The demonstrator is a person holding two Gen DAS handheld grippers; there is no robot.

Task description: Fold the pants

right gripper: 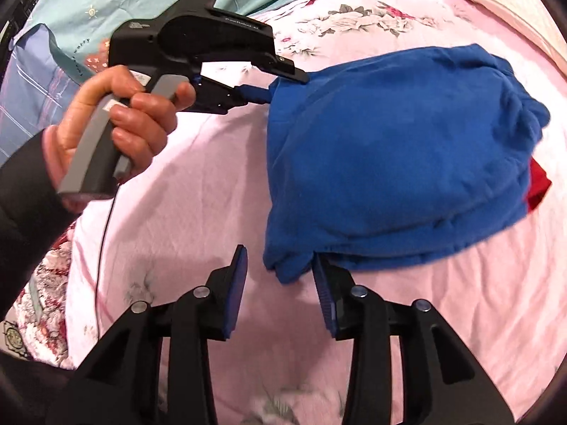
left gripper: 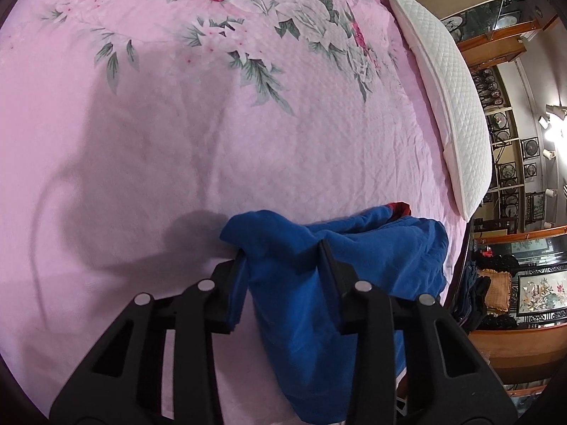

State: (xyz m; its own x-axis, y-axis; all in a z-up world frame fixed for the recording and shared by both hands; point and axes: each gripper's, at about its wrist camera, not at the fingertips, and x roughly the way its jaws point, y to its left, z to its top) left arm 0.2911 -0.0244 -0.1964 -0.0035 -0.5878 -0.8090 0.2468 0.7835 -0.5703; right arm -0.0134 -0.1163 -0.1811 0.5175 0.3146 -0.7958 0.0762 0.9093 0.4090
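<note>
1 blue pants [right gripper: 397,156], 2 grippers: left [left gripper: 283,258], right [right gripper: 280,265], 1 pink bedspread [left gripper: 177,124]

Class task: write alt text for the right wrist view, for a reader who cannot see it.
Folded blue pants lie on a pink floral bedspread, a red piece showing at their far edge. The right tool stands open at the near corner, cloth between its pads. A hand holds the left tool against the pants' far corner.

Blue pants [right gripper: 397,148] lie bunched in a thick folded bundle on the pink floral bedspread [right gripper: 198,177] — a red patch shows at 1 end.
</note>
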